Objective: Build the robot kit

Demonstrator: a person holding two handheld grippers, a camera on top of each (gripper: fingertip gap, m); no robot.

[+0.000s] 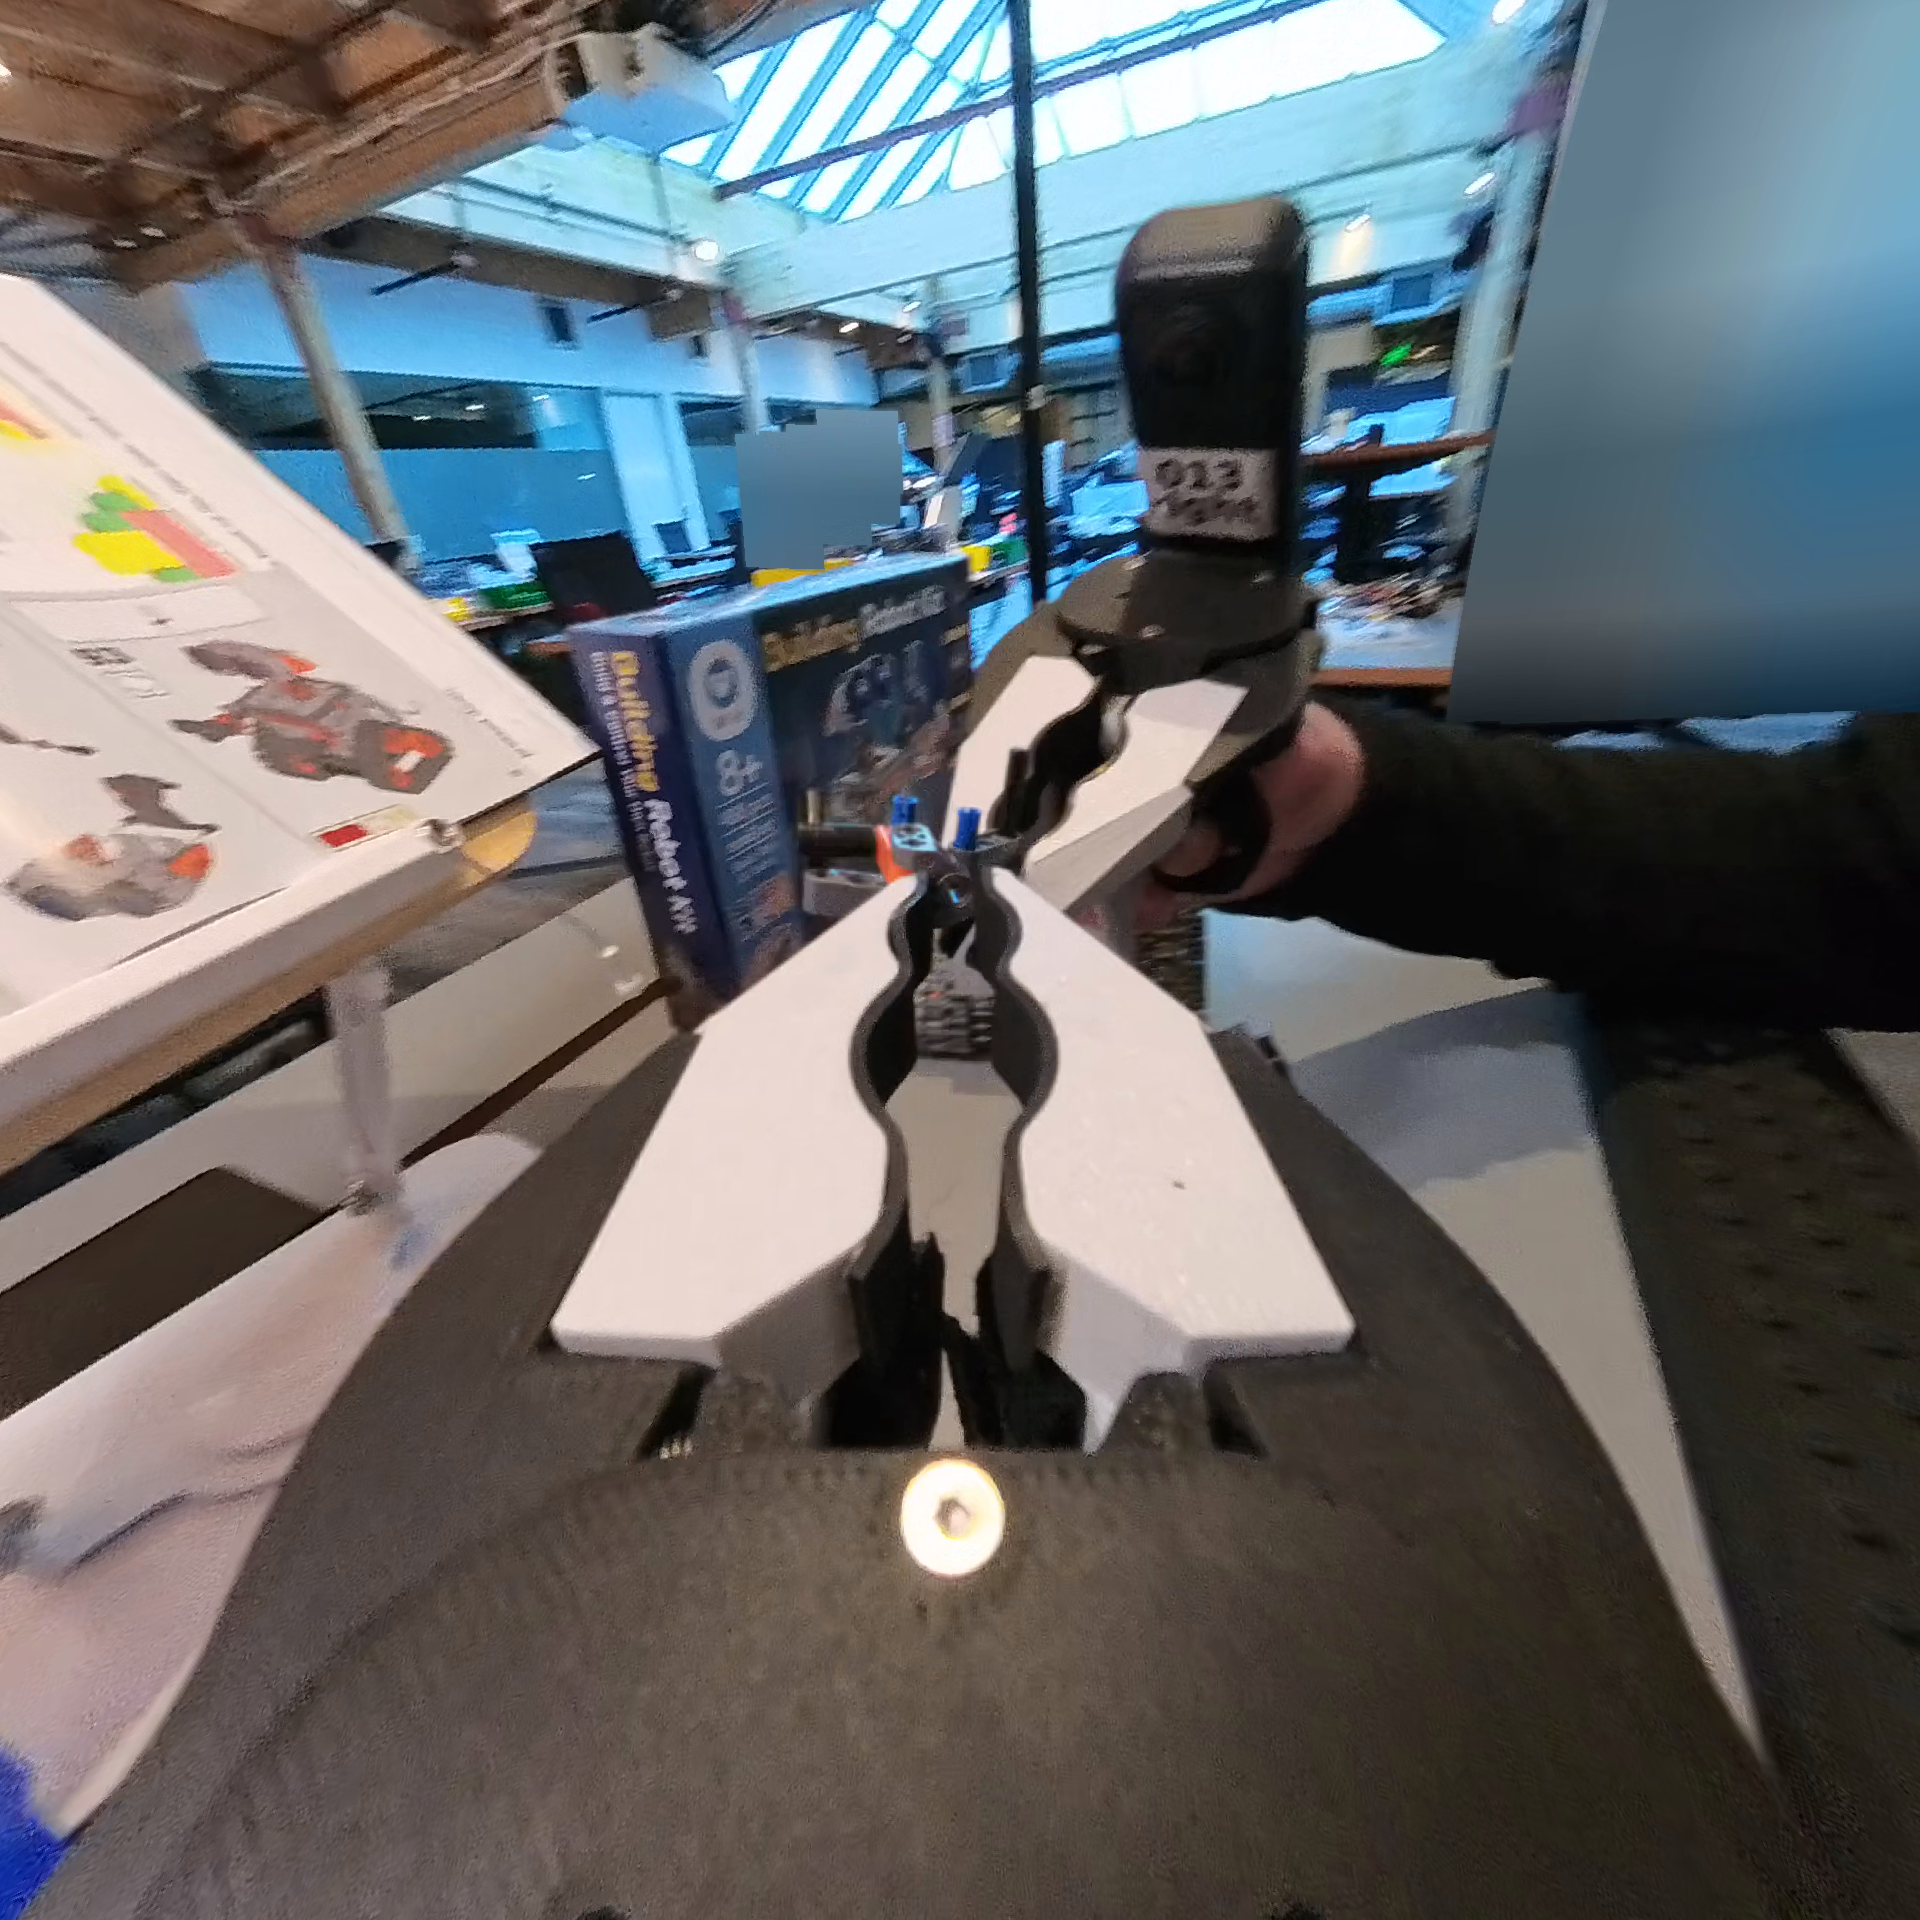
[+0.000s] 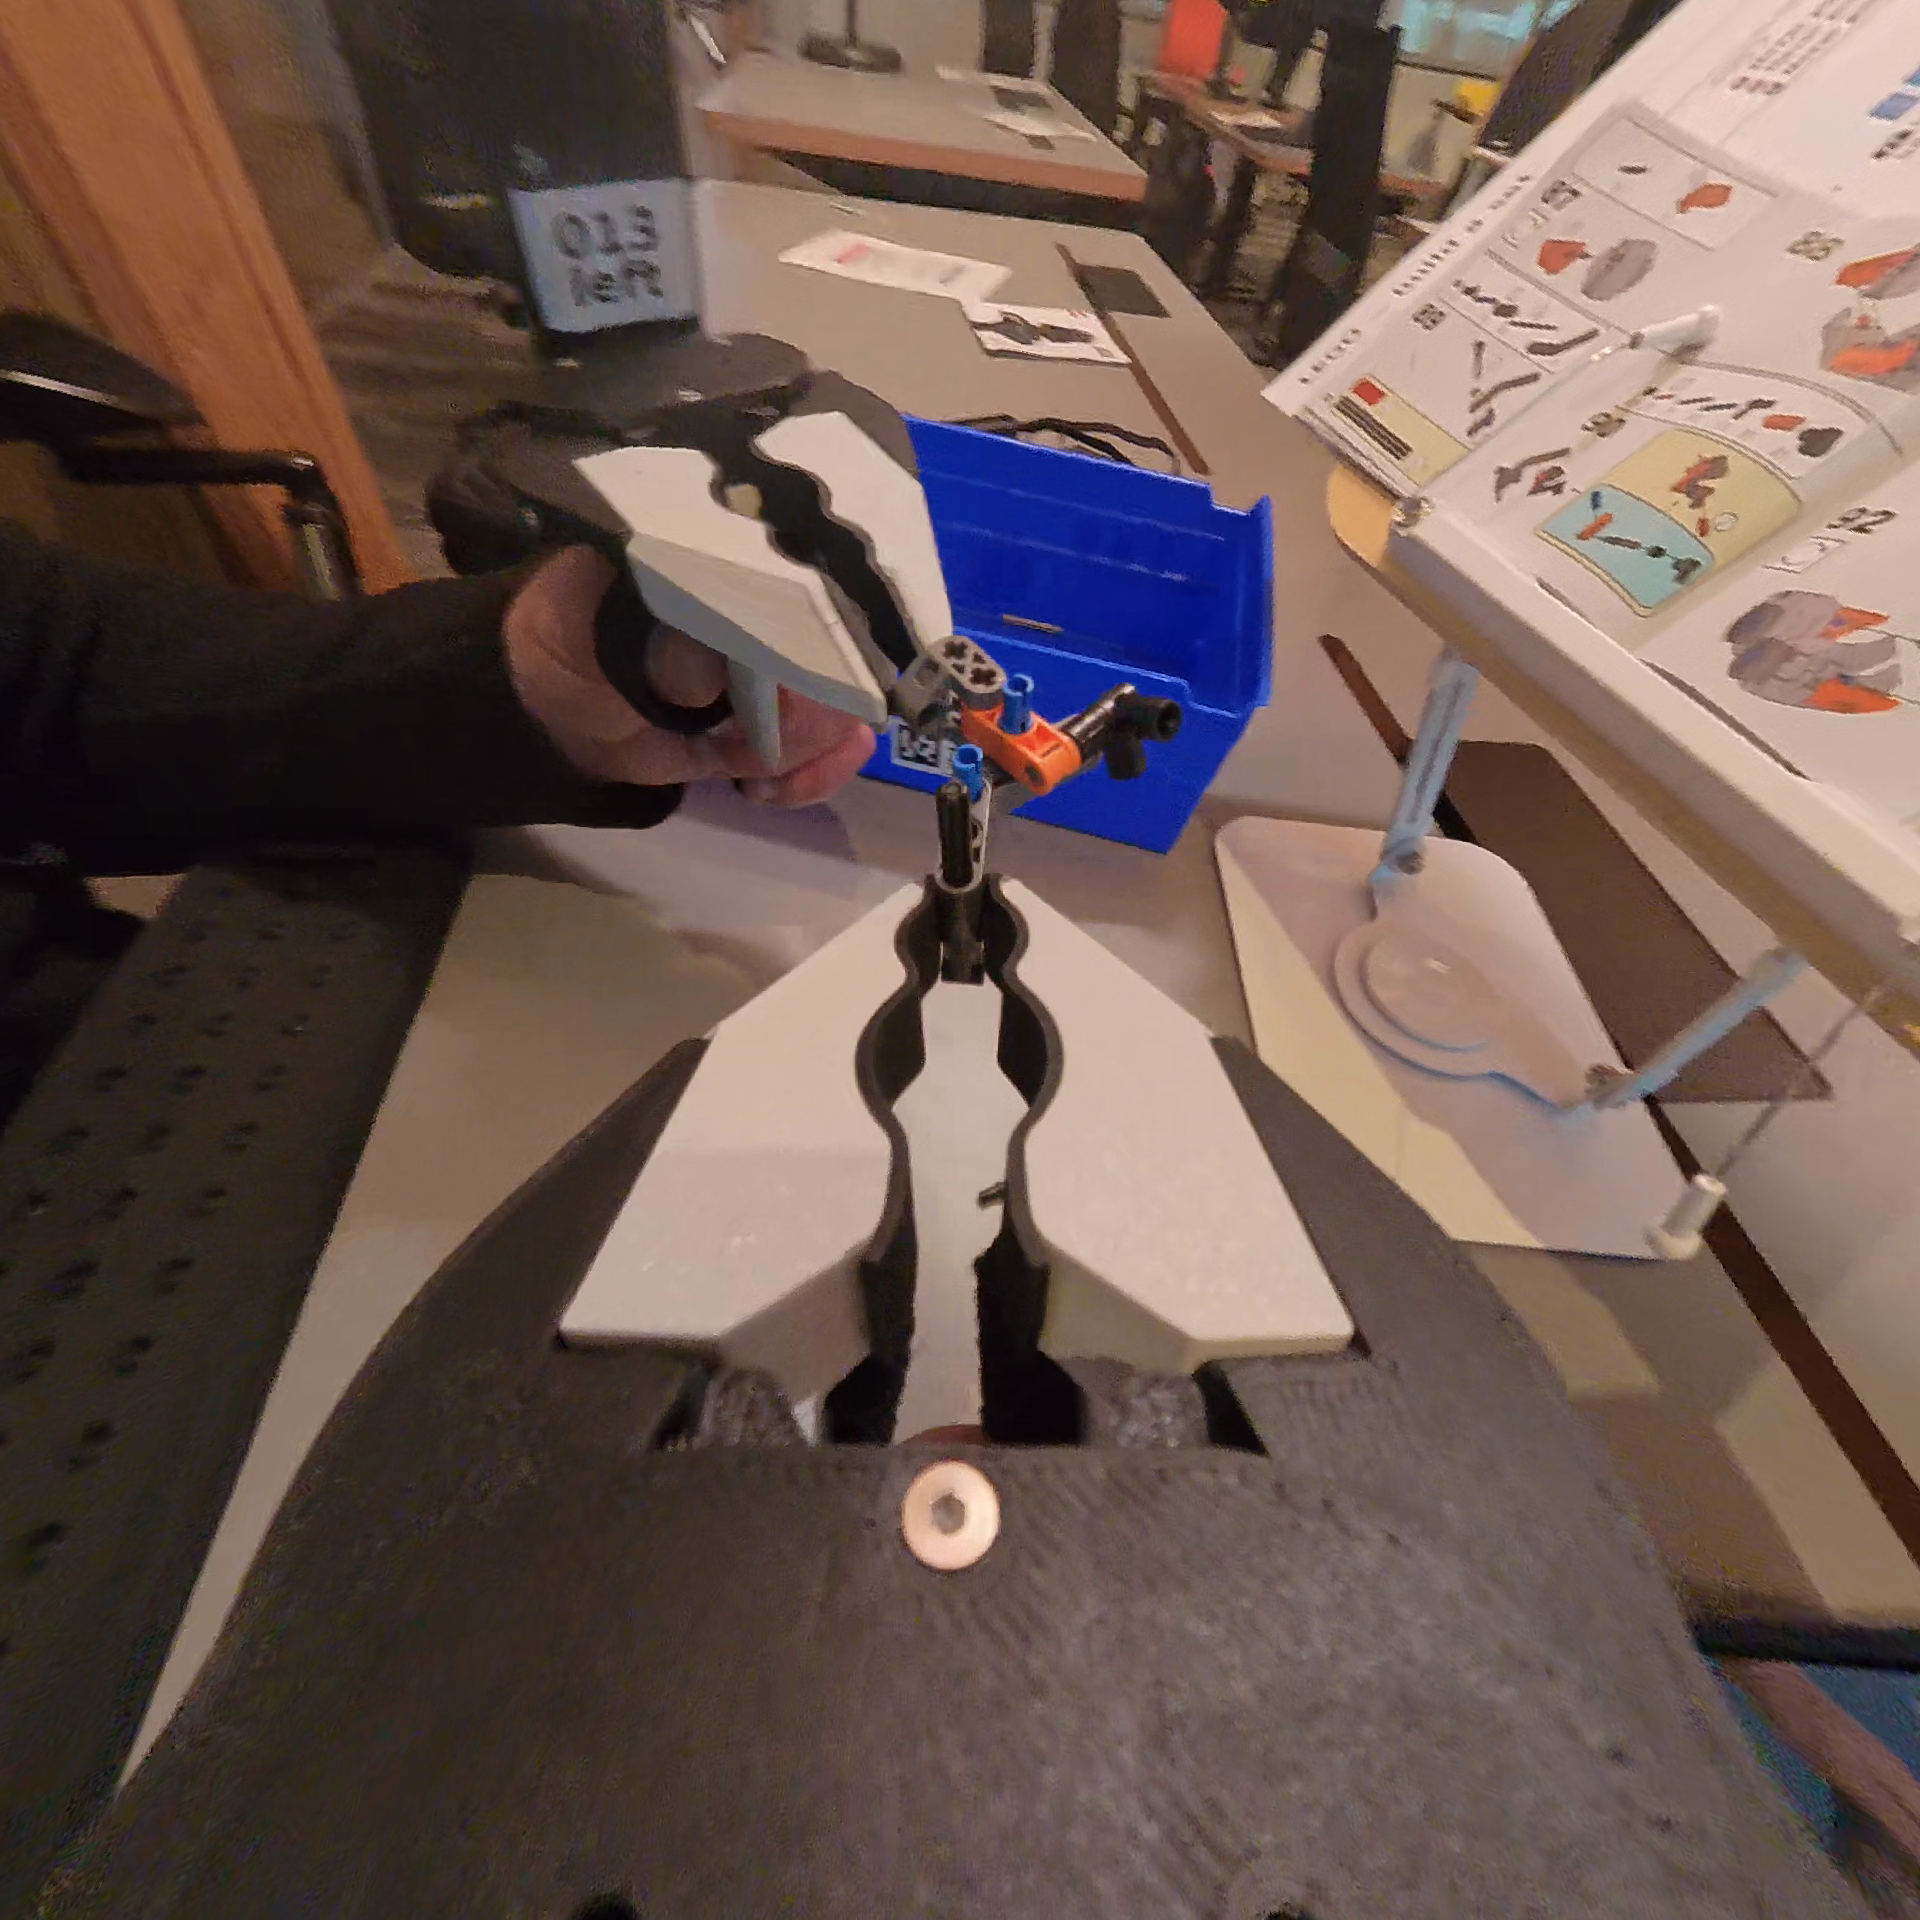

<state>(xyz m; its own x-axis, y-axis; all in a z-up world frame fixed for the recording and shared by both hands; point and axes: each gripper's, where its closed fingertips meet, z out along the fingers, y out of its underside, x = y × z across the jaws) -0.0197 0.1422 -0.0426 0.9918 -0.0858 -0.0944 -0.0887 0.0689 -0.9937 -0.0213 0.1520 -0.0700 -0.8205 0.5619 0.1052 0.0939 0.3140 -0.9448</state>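
My left gripper [image 1: 951, 883] is shut on a small building-toy assembly [image 1: 925, 840] made of a grey beam, an orange part and blue pins. In the right wrist view the left gripper [image 2: 912, 694] comes in from the left, pinching the grey beam, and the orange part [image 2: 1023, 750] and a black connector stick out to the right. My right gripper [image 2: 961, 899] is shut on a thin black pin [image 2: 958, 847] that points up at the underside of the assembly, close to a blue pin. The right gripper also shows in the left wrist view [image 1: 1013, 836], meeting the assembly tip to tip.
An open instruction booklet [image 2: 1662, 416] lies on a tilted stand with a white base [image 2: 1455, 1039]; it also shows in the left wrist view [image 1: 208, 675]. A blue bin [image 2: 1091, 582] sits behind the assembly. A dark blue kit box [image 1: 707, 790] stands upright. A black perforated mat [image 2: 156, 1091] covers the left. Only a small space, under 4 cm, lies between the two pairs of fingers.
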